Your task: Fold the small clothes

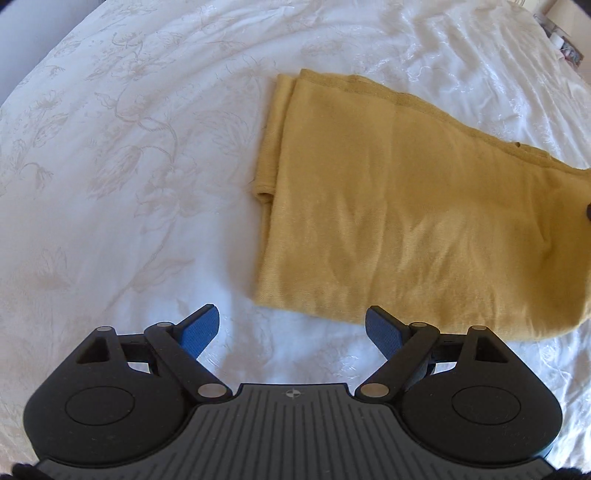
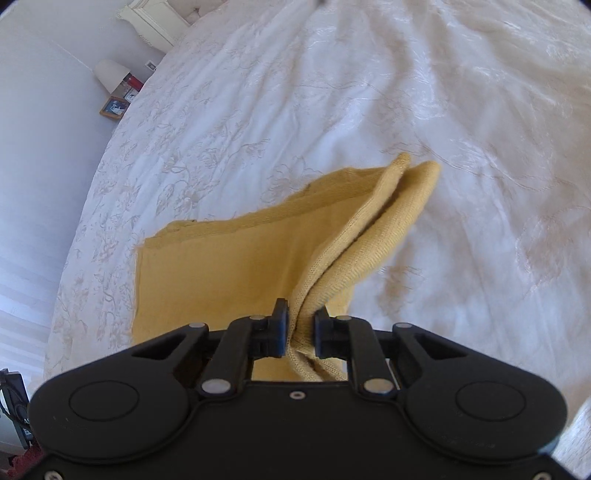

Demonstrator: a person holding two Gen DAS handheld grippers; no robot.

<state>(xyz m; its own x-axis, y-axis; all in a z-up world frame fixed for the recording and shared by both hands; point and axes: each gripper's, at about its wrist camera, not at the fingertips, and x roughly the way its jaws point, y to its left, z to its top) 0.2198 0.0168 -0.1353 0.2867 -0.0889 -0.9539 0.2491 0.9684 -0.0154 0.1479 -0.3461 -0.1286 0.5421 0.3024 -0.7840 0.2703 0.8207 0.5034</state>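
A mustard-yellow knit garment lies partly folded on a white embroidered bedspread. My left gripper hovers open over bare bedspread just off the garment's near left corner, with nothing between its blue pads. In the right wrist view my right gripper is shut on a bunched edge of the same garment. That edge is lifted off the bed, and a doubled flap rises away from the jaws. The rest of the cloth lies flat to the left.
The bedspread is rumpled toward the far side. Beyond the bed's left edge stand a small lamp, a framed picture and a white headboard piece. Some clutter sits at the far right corner.
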